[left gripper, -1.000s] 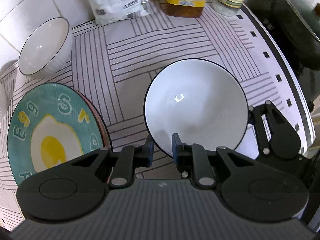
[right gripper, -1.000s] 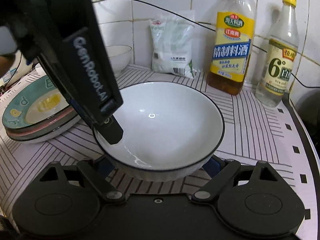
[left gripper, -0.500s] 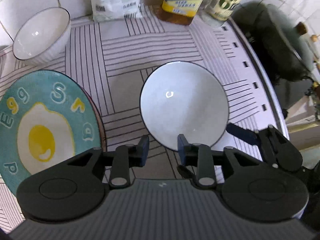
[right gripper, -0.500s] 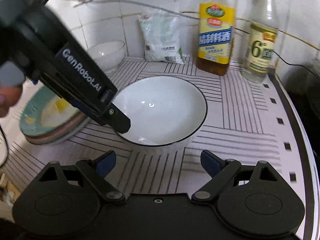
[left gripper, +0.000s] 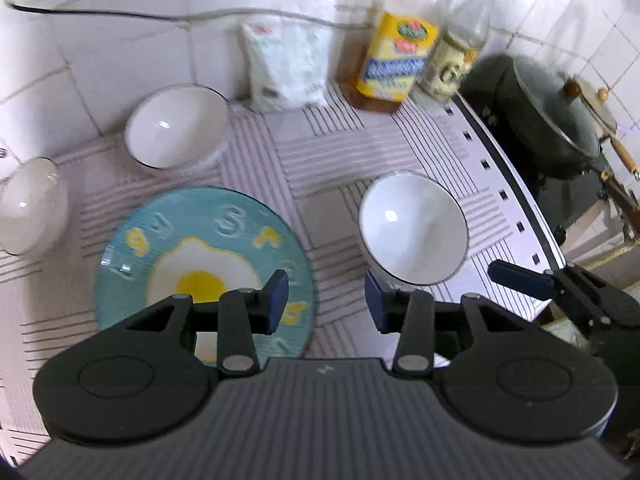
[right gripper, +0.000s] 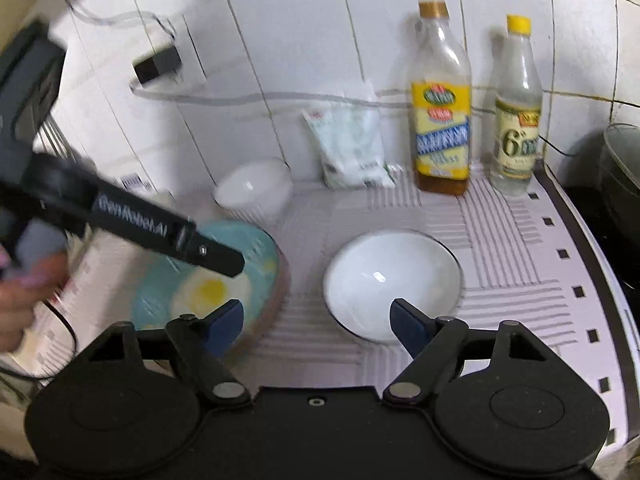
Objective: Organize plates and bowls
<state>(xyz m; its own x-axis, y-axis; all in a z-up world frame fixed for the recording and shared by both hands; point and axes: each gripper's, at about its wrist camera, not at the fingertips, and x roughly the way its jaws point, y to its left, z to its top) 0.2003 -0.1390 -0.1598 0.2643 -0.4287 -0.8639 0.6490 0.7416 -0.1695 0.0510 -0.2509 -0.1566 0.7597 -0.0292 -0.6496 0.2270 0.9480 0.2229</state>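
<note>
A white bowl with a dark rim (left gripper: 414, 228) (right gripper: 392, 280) stands on the striped mat. A teal egg-print plate (left gripper: 200, 256) (right gripper: 208, 280) tops a stack to its left. A second white bowl (left gripper: 176, 128) (right gripper: 254, 192) sits by the back wall, and a third (left gripper: 28, 204) stands at the far left. My left gripper (left gripper: 326, 304) is open and empty, raised between the plate and the bowl. My right gripper (right gripper: 316, 320) is open and empty, raised in front of the bowl. The left gripper's arm (right gripper: 120, 216) hangs over the plate.
A white bag (left gripper: 288, 64), a yellow-labelled oil bottle (right gripper: 440, 120) and a clear vinegar bottle (right gripper: 516, 120) line the tiled back wall. A dark lidded wok (left gripper: 548, 108) sits on the stove at the right. A plug and cable (right gripper: 158, 66) run along the wall.
Both grippers let go of the white bowl, opened and pulled up and back from it. The left gripper swung toward the egg plate. The bowl stays on the mat.
</note>
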